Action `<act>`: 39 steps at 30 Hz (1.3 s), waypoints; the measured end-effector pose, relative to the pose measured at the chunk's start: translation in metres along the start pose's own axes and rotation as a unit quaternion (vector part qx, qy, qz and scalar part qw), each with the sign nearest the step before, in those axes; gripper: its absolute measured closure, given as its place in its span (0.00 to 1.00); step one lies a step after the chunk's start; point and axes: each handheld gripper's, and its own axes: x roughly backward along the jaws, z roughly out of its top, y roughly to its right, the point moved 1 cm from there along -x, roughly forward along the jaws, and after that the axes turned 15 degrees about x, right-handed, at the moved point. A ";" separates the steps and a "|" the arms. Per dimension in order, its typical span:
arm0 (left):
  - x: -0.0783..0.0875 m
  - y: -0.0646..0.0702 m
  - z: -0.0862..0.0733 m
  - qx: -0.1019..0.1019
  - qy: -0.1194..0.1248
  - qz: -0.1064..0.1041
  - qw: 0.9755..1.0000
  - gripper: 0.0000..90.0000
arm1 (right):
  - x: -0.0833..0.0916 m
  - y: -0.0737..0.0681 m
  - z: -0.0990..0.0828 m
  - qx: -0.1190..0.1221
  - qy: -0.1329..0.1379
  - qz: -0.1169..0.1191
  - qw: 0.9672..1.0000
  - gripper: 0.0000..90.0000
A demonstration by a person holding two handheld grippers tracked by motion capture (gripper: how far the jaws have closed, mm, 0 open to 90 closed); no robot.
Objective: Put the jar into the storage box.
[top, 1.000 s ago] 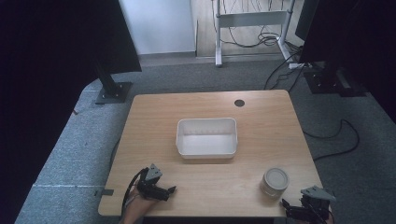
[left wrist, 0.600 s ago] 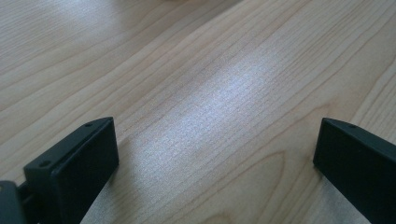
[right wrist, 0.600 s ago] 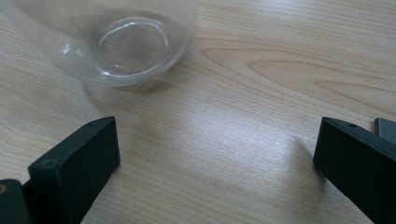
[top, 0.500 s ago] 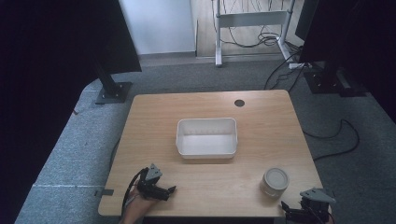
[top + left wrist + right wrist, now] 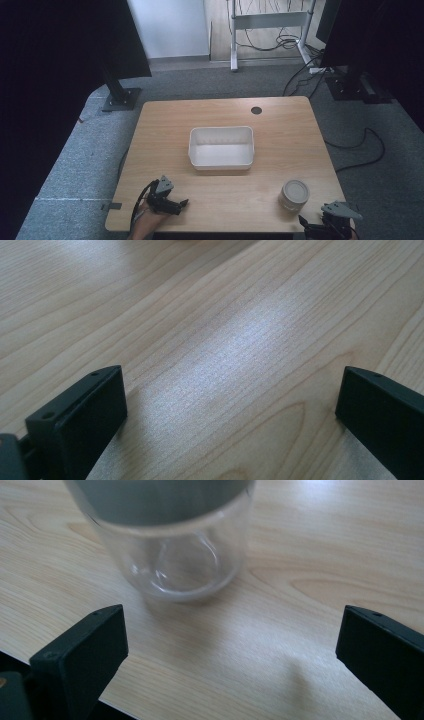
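1. Two tools frame the near edge of the bench (image 5: pixel 280 120): the left tool (image 5: pixel 183 202) rests at about 7 o'clock on the wood, and the right tool (image 5: pixel 306 226) hangs at the 5 o'clock corner, just off the edge.
2. Both stand wide: in the left gripper view the jaws of the left tool (image 5: pixel 230 405) gape over bare wood grain, and in the right gripper view the right tool (image 5: pixel 230 650) is spread just as far, with nothing between its jaws.
3. A clear jar (image 5: pixel 294 194) with a grey lid stands upright near the 5 o'clock corner, just beyond the right tool; the right gripper view has the jar (image 5: pixel 170 540) close ahead, at 11 o'clock of the gap, not yet touched.
4. A white tub (image 5: pixel 221 147) sits empty at mid-bench, well apart from the jar, at about 10 o'clock from it.
5. Over the last second little has shifted: jar and tub lie where they lay, the left tool has not stirred, and the right tool has held by the corner.
6. Judgement: the work looks barely begun, with the right tool lined up for a first grasp of the jar, and the tub the likely place to put it.
7. Next would be a short advance to bring the jaws astride the glass below the lid; smooth walls could slip under a loose squeeze.
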 end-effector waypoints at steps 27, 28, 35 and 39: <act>0.000 0.000 0.000 0.002 0.001 0.002 1.000 0.00 | 0.001 -0.014 0.040 0.035 0.051 0.016 0.998 0.00; 0.000 0.000 0.000 0.002 0.001 0.002 1.000 0.00 | 0.001 -0.014 0.042 0.036 0.053 0.016 0.998 0.00; 0.000 0.000 0.000 0.002 0.001 0.002 1.000 0.00 | -0.006 -0.014 0.051 0.040 0.060 0.016 0.997 0.00; 0.000 0.000 0.000 0.002 0.000 0.002 1.000 0.00 | -0.012 -0.014 0.053 0.042 0.054 0.014 0.998 0.00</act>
